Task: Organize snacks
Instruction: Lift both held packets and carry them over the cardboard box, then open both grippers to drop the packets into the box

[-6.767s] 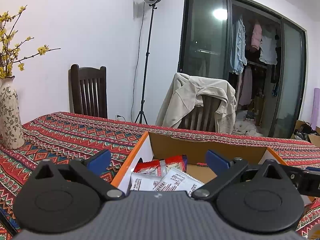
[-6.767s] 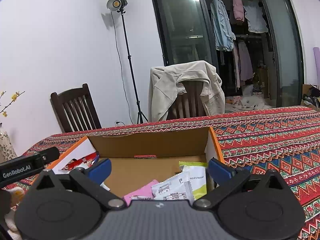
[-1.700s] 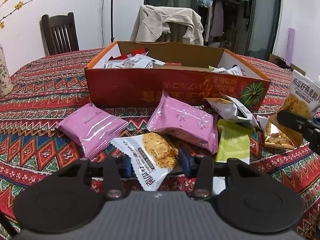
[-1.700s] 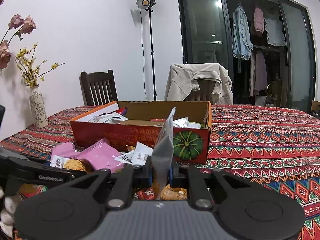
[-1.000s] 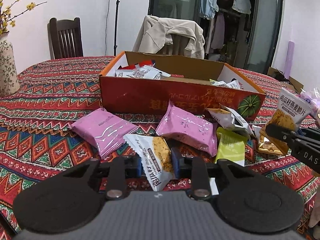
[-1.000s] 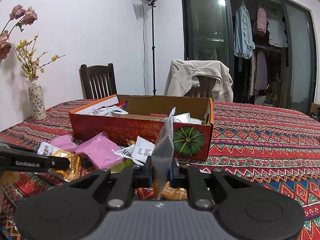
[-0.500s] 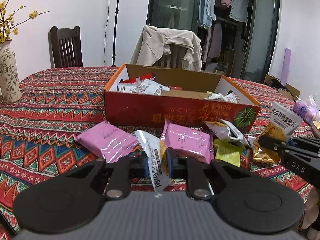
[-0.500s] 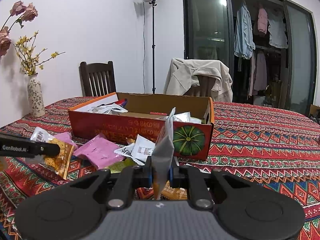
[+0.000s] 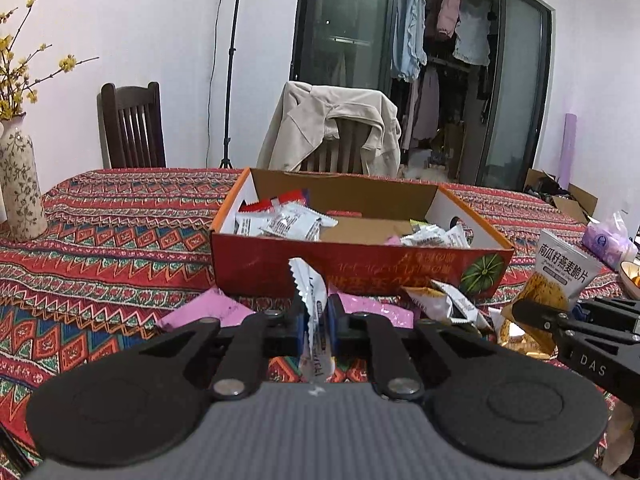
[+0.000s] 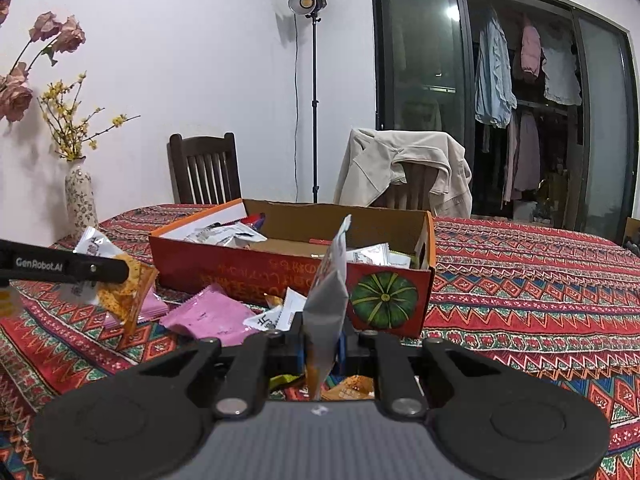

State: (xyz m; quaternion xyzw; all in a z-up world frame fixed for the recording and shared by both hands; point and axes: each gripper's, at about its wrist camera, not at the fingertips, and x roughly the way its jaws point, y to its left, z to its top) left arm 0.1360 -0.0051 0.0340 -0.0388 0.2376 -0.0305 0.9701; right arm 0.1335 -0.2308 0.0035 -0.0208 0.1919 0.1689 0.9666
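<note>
Left tool point(image 9: 314, 322), marked "GenRobot.AI", has just closed on a white snack packet point(image 9: 314, 308) raised above the worktop point(image 9: 100, 240). Right tool point(image 10: 322, 342), marked "DAS", clamps an orange-and-white packet point(image 10: 328, 292) before the pumpkin-printed box point(image 10: 384, 300).

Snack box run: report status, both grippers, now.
Left gripper shut on white oat-crisp packet. Right gripper shut on second white oat-crisp packet. Red cardboard box ahead, open-topped. Pink packets loose on the tablecloth before it.
</note>
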